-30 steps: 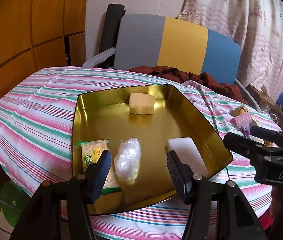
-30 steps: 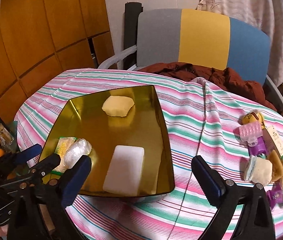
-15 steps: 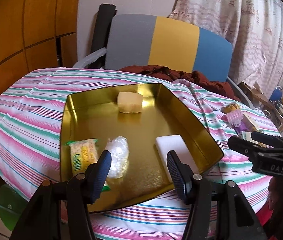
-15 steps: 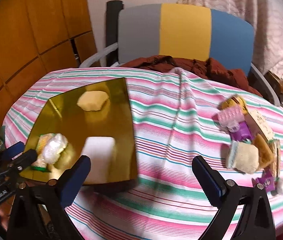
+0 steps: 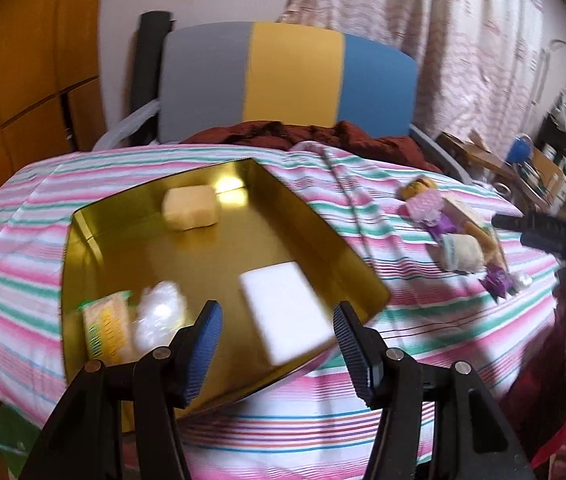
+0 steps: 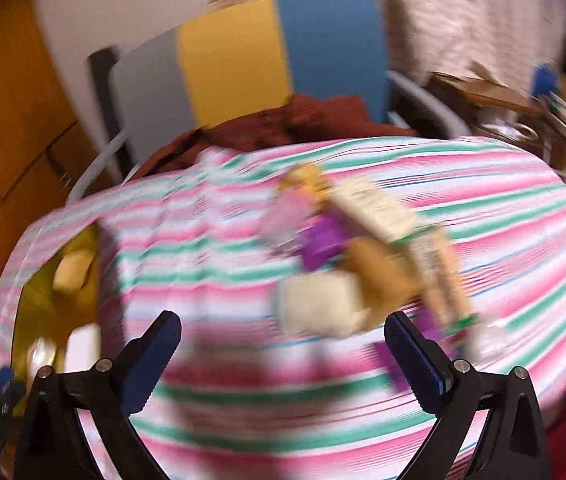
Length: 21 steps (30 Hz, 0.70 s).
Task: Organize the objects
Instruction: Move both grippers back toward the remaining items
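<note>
Right claw (image 6: 283, 356) now over blurred cream packet (image 6: 319, 304), spread, empty.

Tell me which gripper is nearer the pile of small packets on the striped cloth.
Right. The right gripper faces the pile of small packets; the left gripper hangs over the gold tray.

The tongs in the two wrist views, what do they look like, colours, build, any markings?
Both are alike. The left tongs and the right tongs have black, angular plastic arms joined with small silver rivets or screws. Each finger ends in a dark blue ribbed pad. No cables, sleeves or readable markings show on them in these views, and the right wrist view is motion-blurred.
</note>
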Tool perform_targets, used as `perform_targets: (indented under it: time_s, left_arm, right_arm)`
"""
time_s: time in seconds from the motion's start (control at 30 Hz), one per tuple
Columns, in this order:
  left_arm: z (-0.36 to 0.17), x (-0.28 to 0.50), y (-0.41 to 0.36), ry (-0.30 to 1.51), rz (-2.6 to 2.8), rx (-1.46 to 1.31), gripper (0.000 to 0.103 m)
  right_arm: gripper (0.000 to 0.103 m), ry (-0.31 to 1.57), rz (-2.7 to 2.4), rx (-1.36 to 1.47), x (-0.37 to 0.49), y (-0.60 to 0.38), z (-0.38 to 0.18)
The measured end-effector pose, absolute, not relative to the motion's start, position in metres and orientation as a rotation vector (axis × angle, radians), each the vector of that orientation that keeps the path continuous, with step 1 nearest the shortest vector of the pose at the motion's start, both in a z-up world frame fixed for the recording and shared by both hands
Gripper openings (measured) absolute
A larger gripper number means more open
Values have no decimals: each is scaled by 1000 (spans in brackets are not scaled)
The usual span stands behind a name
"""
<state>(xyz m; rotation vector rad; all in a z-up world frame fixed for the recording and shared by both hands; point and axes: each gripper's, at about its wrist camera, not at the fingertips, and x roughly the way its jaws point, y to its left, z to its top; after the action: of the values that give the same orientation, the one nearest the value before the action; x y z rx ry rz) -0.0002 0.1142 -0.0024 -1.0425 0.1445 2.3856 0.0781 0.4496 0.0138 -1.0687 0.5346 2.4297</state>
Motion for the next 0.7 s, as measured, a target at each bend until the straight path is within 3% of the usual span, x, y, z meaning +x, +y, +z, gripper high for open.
perform_targets:
  time_s: [0.17,0.33,0.7]
  left_arm:
    - [5,9,154,217,2291,-991,65]
    - [5,17,199,274,2185,-977,71]
    - [-15,18,290,328,2014,-1024,82]
  right_arm:
    - [103,662,2267,-904,109,526,11]
    - [103,988,2131,-785,140,570,-12]
    - [103,1104,2134,-753,148,575,-14]
